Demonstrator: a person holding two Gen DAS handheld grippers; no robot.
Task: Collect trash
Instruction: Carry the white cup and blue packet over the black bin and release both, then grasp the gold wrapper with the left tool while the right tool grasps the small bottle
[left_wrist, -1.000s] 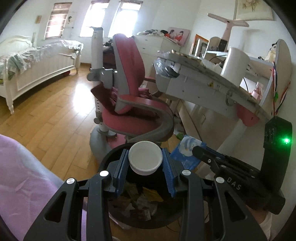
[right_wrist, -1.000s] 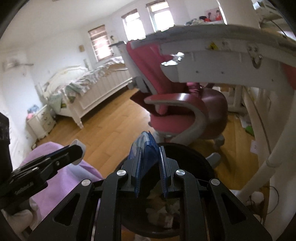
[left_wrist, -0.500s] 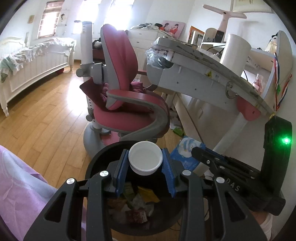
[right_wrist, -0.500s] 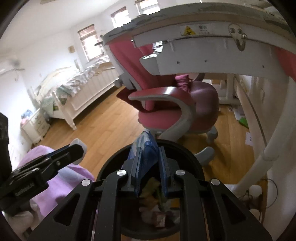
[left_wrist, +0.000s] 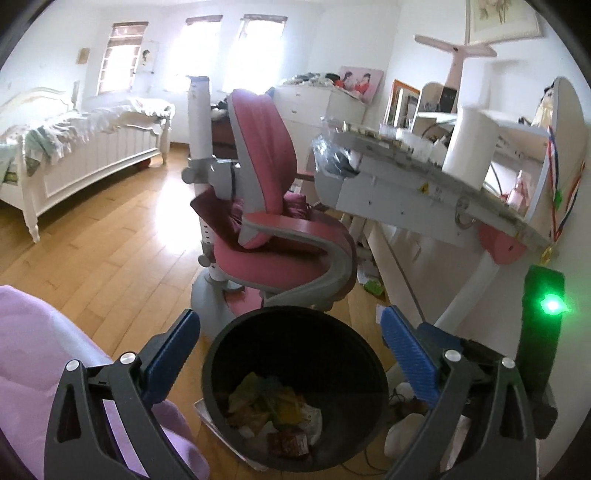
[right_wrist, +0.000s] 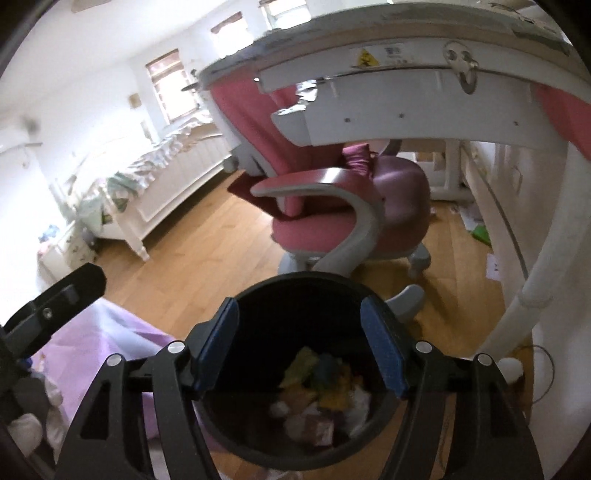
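Observation:
A black round trash bin (left_wrist: 295, 332) stands on the wooden floor, with several wrappers and scraps of trash (left_wrist: 277, 417) at its bottom. My left gripper (left_wrist: 291, 343) hangs over the bin, open wide and empty. My right gripper (right_wrist: 301, 343) also hangs over the bin (right_wrist: 295, 291), open and empty; the trash (right_wrist: 325, 398) shows between its fingers. The right gripper's body with a green light (left_wrist: 550, 306) shows at the right of the left wrist view. The left gripper's body (right_wrist: 55, 306) shows at the left of the right wrist view.
A pink and grey desk chair (left_wrist: 277, 229) stands just behind the bin. A white tilted desk (left_wrist: 424, 184) is at the right, its leg (right_wrist: 532, 288) close to the bin. Purple cloth (left_wrist: 44, 350) lies at the left. A white bed (left_wrist: 74, 155) stands far left.
Both grippers have opened over the bin. The white cup held by the left gripper and the blue packet held by the right gripper are no longer between the fingers.

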